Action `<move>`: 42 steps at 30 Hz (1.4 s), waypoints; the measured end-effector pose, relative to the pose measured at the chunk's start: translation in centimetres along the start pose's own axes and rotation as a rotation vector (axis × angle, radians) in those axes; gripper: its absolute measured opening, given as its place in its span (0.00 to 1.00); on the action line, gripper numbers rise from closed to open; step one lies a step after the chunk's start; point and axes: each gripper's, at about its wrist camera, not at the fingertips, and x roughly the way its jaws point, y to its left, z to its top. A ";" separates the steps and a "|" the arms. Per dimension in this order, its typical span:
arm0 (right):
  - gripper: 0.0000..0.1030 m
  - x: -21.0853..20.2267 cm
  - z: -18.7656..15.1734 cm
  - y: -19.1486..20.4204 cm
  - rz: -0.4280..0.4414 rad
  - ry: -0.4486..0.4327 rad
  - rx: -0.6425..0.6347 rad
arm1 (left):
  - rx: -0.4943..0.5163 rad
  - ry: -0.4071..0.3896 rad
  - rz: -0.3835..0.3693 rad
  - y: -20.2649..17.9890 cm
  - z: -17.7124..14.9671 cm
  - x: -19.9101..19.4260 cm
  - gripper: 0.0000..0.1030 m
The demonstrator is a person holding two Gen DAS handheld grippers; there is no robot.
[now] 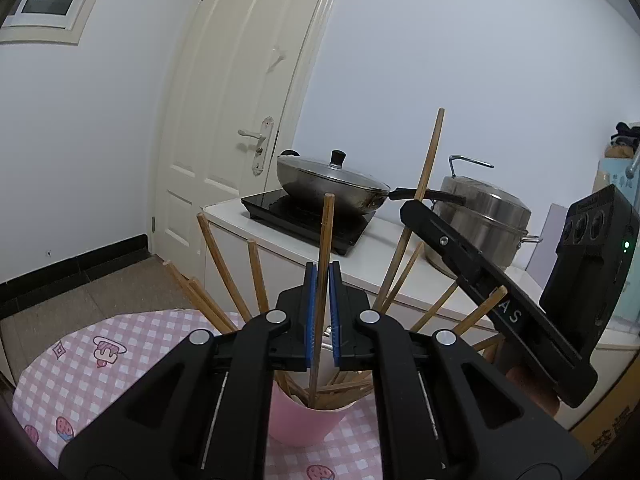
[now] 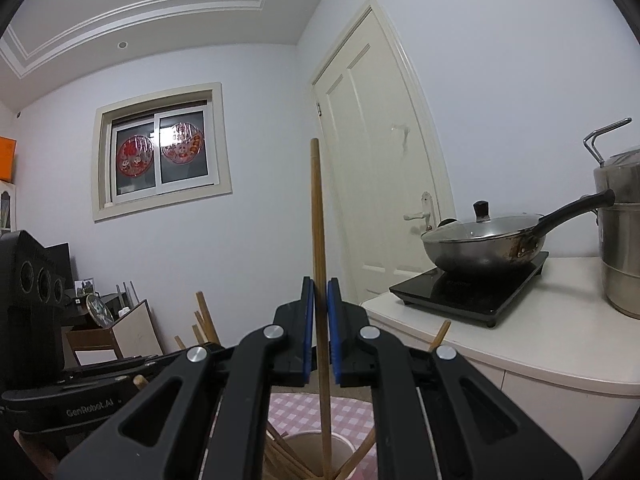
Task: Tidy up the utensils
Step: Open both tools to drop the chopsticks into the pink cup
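Left claw: pressed in on a square-topped chopstick, blue pads on either side of the shaft about midway up, so the stick stands near upright with its lower end down inside the pink cup.
Right claw: pinching a longer round-topped chopstick the same way, pads flat to the shaft, lower end reaching into the cup mouth.
Reason for the hold: likely a mid-shaft pinch to keep each stick vertical and steerable over a narrow opening; whether going in or coming out, cannot tell.
Other chopsticks: fanned outward from the cup, leaning on its rim in all directions, which probably crowds the opening.
Cup position: on the pink checked cloth of the table, directly below both claws.
Pose, left: aimed roughly level and forward above the cup, fingers reaching out over its rim.
Pose, right: seen from the left view as tilted in from the right side, close beside the left claw, fingers above the same cup.
Background: lidded wok on an induction hob, steel pot beside it, well apart from the cup.
Risk: two claws crowded over one cup; a nudge to the leaning sticks could tip it.
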 end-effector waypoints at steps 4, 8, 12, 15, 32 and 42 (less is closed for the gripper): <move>0.07 -0.2 0.1 0.3 -0.006 0.011 -0.005 | -0.009 0.014 -0.003 0.1 0.2 -0.2 0.07; 0.12 -0.3 0.2 0.2 -0.009 0.025 0.000 | -0.010 0.021 -0.008 0.0 0.3 -0.6 0.07; 0.08 -0.4 0.2 0.8 0.006 0.049 -0.021 | -0.014 0.011 -0.008 0.1 0.7 -1.3 0.35; 0.08 -0.1 0.2 1.4 -0.006 0.080 -0.036 | -0.011 -0.051 -0.002 0.0 0.9 -2.6 0.66; 0.06 1.0 0.2 1.2 -0.017 0.117 0.083 | -0.010 -0.013 0.033 1.2 1.4 -4.4 0.70; 0.21 1.6 -2.0 2.5 -0.090 0.245 0.011 | -0.012 -0.007 0.033 1.3 1.4 -4.7 0.73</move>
